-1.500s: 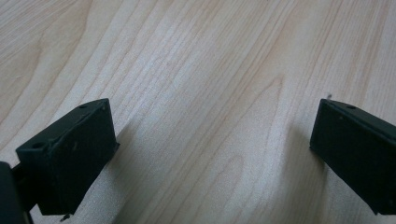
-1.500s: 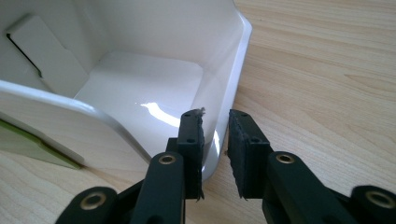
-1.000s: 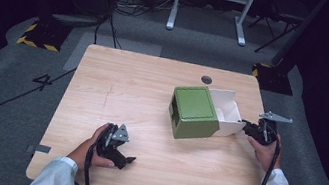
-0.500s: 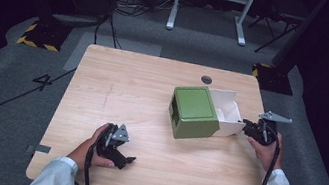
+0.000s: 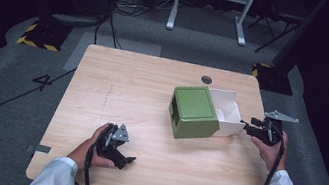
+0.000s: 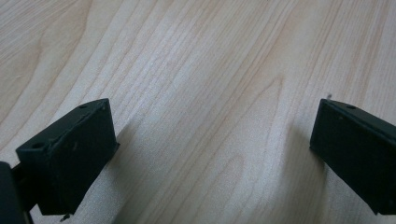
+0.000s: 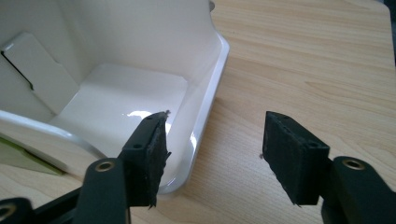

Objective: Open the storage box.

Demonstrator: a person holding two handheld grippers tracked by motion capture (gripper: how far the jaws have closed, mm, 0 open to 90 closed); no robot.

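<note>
**White tray lip sits between my right tool's jaws, ungripped**

The white inner tray (image 5: pixel 227 114) sticks out of the green box sleeve (image 5: pixel 193 112) toward my right side, on the right half of the tabletop (image 5: pixel 117 89). Its long axis runs from the sleeve out toward my right tool (image 5: pixel 247 128), so any pull or push goes along that line. In the right gripper view the tray's rounded end lip (image 7: pixel 205 116) lies between the two jaws, one inside the tray, the other outside over bare wood. The jaws have just been opening and now stand released, with a clear gap to the lip on the outer side. My left tool (image 5: pixel 126 161) rests well apart near the front edge, jaws spread over bare wood, holding nothing.

The tray is glossy, thin-walled card or plastic with soft corners; the sleeve is matte green and blocky; the tabletop is pale wood grain.
</note>
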